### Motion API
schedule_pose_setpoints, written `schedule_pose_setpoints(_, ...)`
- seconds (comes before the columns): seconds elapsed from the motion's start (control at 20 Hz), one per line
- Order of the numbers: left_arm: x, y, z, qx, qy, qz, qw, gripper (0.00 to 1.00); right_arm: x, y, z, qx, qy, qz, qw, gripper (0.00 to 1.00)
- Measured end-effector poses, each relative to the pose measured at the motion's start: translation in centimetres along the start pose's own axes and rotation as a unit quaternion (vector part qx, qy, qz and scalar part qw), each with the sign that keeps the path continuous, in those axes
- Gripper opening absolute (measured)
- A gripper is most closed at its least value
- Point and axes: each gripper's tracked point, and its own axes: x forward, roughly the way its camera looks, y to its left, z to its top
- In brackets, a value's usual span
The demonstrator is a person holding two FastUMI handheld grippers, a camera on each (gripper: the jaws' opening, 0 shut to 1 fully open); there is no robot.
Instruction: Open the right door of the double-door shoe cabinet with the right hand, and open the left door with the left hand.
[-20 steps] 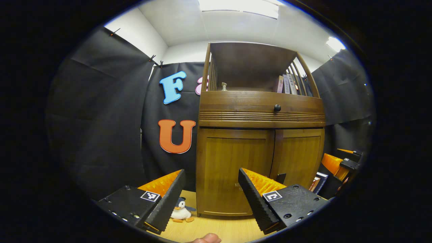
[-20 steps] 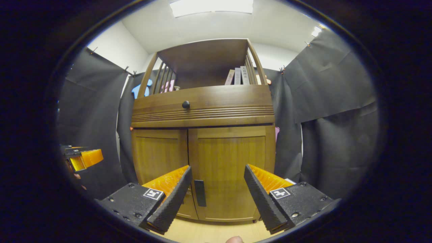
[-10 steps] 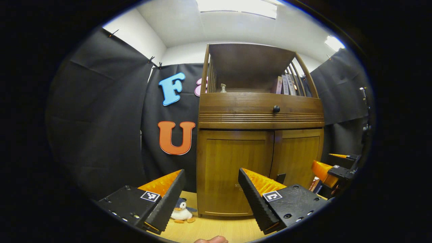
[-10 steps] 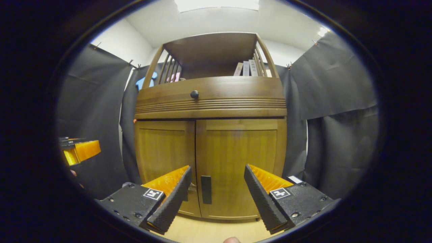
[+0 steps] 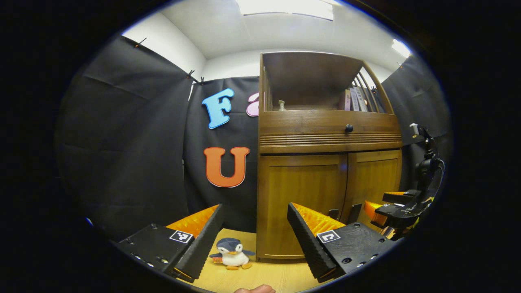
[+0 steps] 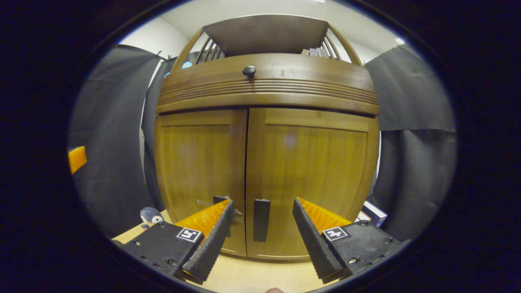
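Wooden shoe cabinet, both doors shut, tongs spread wide before it.

Right tongs gape open and hold nothing, the dark handle of the right door standing between the fingers, untouched. Left tongs gape open and hold nothing, near the left door. A plush penguin lies on the tabletop beside the cabinet.

Book spines in the cabinet carry print too small to read.
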Motion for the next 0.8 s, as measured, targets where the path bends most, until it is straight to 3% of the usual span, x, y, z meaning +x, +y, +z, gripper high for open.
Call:
schedule_pose_setpoints(0.3, 0.6, 0.7, -0.1, -0.006, 0.000, 0.011, 1.000, 0.95, 4.1, 0.0, -3.0, 0.007, 0.045, -0.009, 0.999, 0.76)
schedule_pose_setpoints(0.75, 0.2, 2.1, -0.9, -0.004, 0.009, 0.035, 0.999, 0.95, 7.8, 0.4, -7.5, 0.043, 0.112, -0.007, 0.993, 0.60)
schedule_pose_setpoints(0.8, 0.2, 2.3, -0.9, -0.002, 0.009, 0.039, 0.999, 0.95, 8.1, 0.5, -7.5, 0.044, 0.111, -0.008, 0.993, 0.62)
